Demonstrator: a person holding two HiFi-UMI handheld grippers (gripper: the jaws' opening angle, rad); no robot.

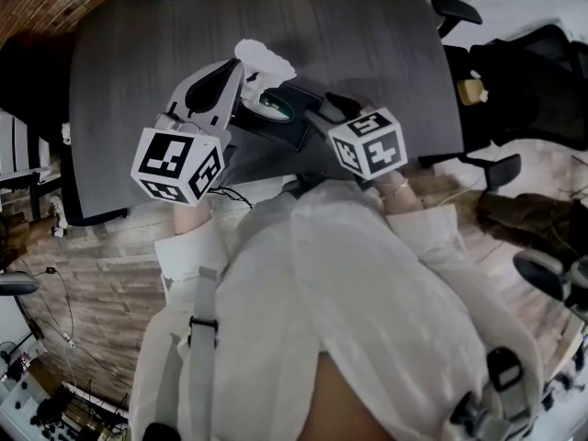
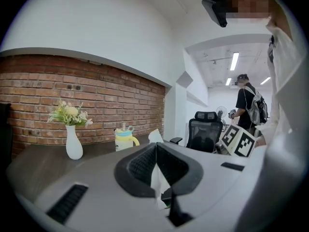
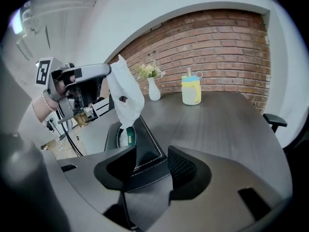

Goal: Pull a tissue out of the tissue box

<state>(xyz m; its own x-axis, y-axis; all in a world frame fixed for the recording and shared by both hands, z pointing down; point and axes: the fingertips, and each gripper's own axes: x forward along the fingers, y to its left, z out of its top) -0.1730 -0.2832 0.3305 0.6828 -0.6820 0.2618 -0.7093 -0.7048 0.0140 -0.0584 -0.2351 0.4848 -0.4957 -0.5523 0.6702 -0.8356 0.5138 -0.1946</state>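
White tissue (image 3: 124, 98), crumpled, drawn upward from slot of black tissue box (image 3: 145, 149) near table's (image 3: 217, 124) front edge. Its top is pinched between pressed-together jaws of left gripper (image 2: 155, 151). Right gripper (image 3: 150, 166) clamps box's near end; table open beyond, to vase (image 3: 154, 91) and mug (image 3: 191, 92) at back edge.

Steep overhead head view, close tool views, shared tissue (image 1: 266, 62)

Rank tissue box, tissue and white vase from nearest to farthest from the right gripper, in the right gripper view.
1. tissue box, between the jaws.
2. tissue, hanging above the box, left.
3. white vase, far back, centre.
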